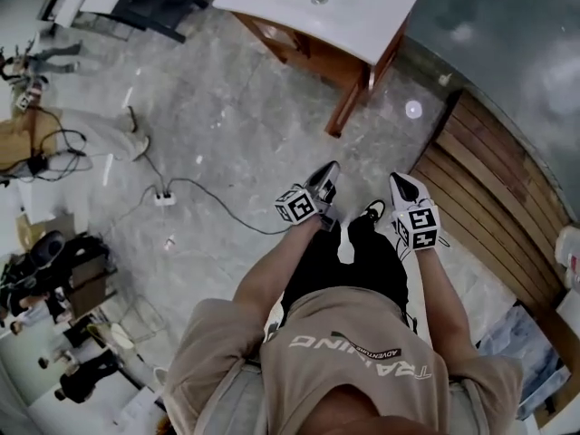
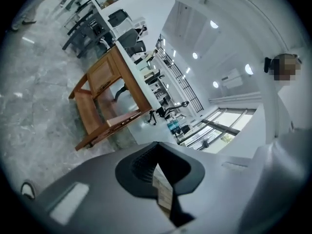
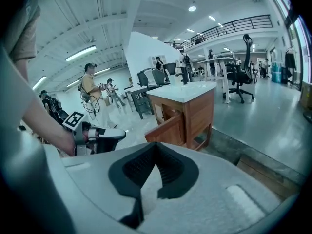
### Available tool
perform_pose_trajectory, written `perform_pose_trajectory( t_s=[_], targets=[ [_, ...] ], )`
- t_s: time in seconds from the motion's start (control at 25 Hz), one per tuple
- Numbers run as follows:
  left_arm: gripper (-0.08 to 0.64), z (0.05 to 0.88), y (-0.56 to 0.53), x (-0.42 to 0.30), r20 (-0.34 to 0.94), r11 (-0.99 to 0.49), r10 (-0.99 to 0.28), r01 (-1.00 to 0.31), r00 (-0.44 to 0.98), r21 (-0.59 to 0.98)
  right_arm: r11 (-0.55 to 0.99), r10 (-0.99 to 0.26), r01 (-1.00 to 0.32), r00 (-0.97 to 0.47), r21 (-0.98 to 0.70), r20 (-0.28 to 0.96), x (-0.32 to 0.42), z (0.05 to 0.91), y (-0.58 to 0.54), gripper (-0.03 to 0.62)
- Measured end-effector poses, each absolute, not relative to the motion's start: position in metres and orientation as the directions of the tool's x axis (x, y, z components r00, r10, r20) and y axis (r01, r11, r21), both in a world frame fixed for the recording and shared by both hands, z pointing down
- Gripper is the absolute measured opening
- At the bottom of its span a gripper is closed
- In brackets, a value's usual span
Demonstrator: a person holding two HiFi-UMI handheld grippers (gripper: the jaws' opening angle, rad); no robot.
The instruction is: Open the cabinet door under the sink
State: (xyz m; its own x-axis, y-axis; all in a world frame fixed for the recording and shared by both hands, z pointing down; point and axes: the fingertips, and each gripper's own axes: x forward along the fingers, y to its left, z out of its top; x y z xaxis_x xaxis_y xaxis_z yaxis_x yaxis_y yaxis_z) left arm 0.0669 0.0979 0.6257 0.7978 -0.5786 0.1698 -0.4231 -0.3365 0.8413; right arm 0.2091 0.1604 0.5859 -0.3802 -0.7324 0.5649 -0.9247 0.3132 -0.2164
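Observation:
The sink cabinet is wooden with a white top and stands on the grey floor ahead of me, well beyond both grippers. In the right gripper view the cabinet has its wooden door swung outward on the left side. The left gripper view shows the cabinet tilted, far off. My left gripper and right gripper are held side by side in front of my body, both shut and empty. The left gripper also shows in the right gripper view.
A cable and power strip lie on the floor to the left. A wooden slatted platform runs along the right. Several people, desks and an office chair stand farther off. A round floor fitting sits right of the cabinet.

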Motion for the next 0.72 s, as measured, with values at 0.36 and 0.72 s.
perform_pose_trajectory(
  t_s=[0.36,0.72],
  targets=[
    [0.014,0.534,0.099,0.026,0.205,-0.537,-0.559,-0.539,0.804,0.649,0.327,-0.75,-0.925,-0.378,-0.193,0.543,0.171,0.539,0.166,0.002],
    [0.014,0.469,0.074,0.012,0.211,-0.627,-0.579,-0.595,0.788,0.502,0.354,-0.783,-0.92,-0.39,-0.169,0.484,0.141,0.492,0.151,0.002]
  ],
)
